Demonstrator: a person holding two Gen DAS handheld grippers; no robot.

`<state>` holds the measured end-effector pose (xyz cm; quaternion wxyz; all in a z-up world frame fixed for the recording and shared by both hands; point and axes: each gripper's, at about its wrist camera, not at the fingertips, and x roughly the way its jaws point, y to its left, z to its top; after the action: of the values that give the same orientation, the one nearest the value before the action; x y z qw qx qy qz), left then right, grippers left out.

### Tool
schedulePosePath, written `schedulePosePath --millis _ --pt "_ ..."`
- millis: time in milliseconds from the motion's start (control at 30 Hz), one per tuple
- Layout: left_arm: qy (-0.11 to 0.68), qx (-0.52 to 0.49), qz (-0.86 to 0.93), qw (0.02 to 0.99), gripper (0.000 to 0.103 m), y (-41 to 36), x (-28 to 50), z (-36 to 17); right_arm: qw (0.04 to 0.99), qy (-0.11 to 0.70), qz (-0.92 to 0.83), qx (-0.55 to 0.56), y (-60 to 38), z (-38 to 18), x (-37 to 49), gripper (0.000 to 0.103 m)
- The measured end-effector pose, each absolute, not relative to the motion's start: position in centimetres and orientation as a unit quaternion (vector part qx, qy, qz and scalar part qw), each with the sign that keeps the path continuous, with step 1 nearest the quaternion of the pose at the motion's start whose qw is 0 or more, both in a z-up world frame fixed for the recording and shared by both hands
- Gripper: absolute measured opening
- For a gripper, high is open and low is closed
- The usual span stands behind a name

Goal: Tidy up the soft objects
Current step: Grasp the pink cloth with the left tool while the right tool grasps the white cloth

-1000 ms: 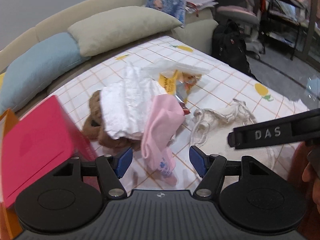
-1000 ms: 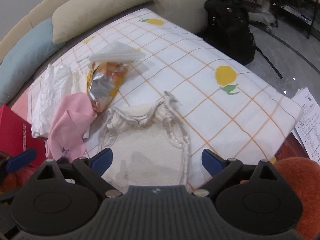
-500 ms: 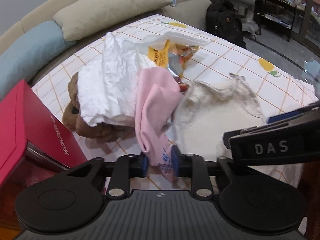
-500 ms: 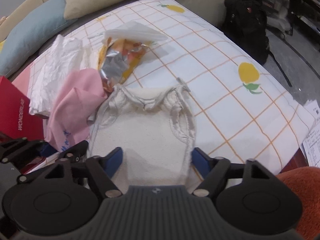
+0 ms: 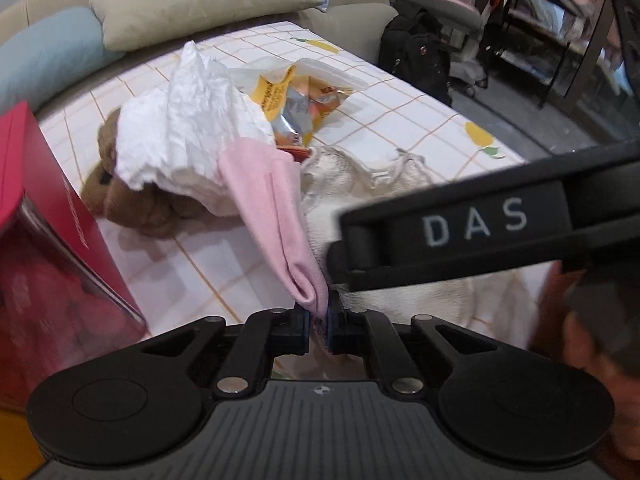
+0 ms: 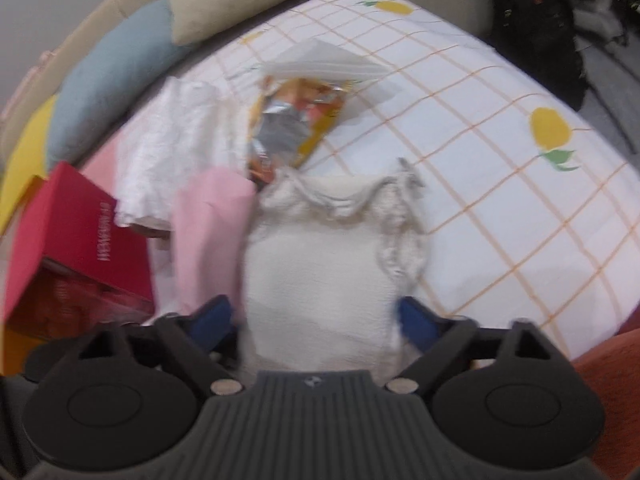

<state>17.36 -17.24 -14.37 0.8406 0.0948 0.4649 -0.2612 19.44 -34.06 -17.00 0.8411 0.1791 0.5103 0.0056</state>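
My left gripper (image 5: pixel 318 326) is shut on the near end of a pink cloth (image 5: pixel 272 200), which stretches back to the pile. The pink cloth also shows in the right wrist view (image 6: pixel 208 232). A crumpled white cloth (image 5: pixel 184 128) lies over a brown plush toy (image 5: pixel 132 208). A cream knitted garment (image 6: pixel 328 264) lies flat on the checked sheet (image 6: pixel 500 140). My right gripper (image 6: pixel 316 320) is open, with its blue pads on either side of the garment's near end. The right gripper's arm (image 5: pixel 480 232) crosses the left wrist view.
A red box (image 5: pixel 44 248) stands at the left, close to my left gripper. A yellow and silver snack bag (image 6: pixel 288 128) and a clear plastic lid (image 6: pixel 324 60) lie behind the cloths. A blue cushion (image 5: pixel 48 52) and a beige cushion (image 5: pixel 200 0) line the back. A black backpack (image 5: pixel 420 52) stands beyond the far edge.
My left gripper has shut on the pink cloth's end and pulled it toward me. My right gripper has moved forward over the cream garment, still open.
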Motion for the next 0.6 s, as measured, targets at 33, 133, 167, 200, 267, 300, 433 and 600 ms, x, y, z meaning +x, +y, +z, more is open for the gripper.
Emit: schedulePosePath --millis 33,133,167,200,267,300,433,600 --pt "0.466 0.089 -0.264 0.840 0.007 -17.2 17.2 -14.3 0.842 0.511 0.007 0.169 -33.7 -17.0 19.5 0.094" --pt "0.467 0.075 -0.262 0.841 0.007 -17.0 17.0 -14.4 0.842 0.522 0.001 0.132 -32.6 -17.3 19.8 0.084" --pt "0.469 0.069 -0.259 0.841 0.007 -16.8 17.0 -14.4 0.841 0.525 0.000 0.131 -32.6 -17.4 19.8 0.083" --pt "0.471 0.066 -0.256 0.842 0.007 -16.6 17.0 -14.4 0.842 0.522 0.000 0.136 -32.8 -17.3 19.8 0.079" --pt "0.473 0.065 -0.245 0.844 0.007 -16.0 17.0 -14.3 0.842 0.520 0.000 0.148 -33.2 -17.4 19.6 0.079" --pt "0.475 0.063 -0.238 0.845 0.007 -15.7 17.0 -14.3 0.842 0.519 0.000 0.149 -33.3 -17.4 19.6 0.078" --pt "0.476 0.050 -0.241 0.844 0.007 -15.2 16.9 -14.4 0.843 0.527 0.010 0.106 -32.0 -17.4 19.6 0.083" --pt "0.474 0.048 -0.248 0.843 0.007 -15.6 16.5 -14.4 0.851 0.524 0.013 0.044 -30.5 -17.5 19.5 0.068"
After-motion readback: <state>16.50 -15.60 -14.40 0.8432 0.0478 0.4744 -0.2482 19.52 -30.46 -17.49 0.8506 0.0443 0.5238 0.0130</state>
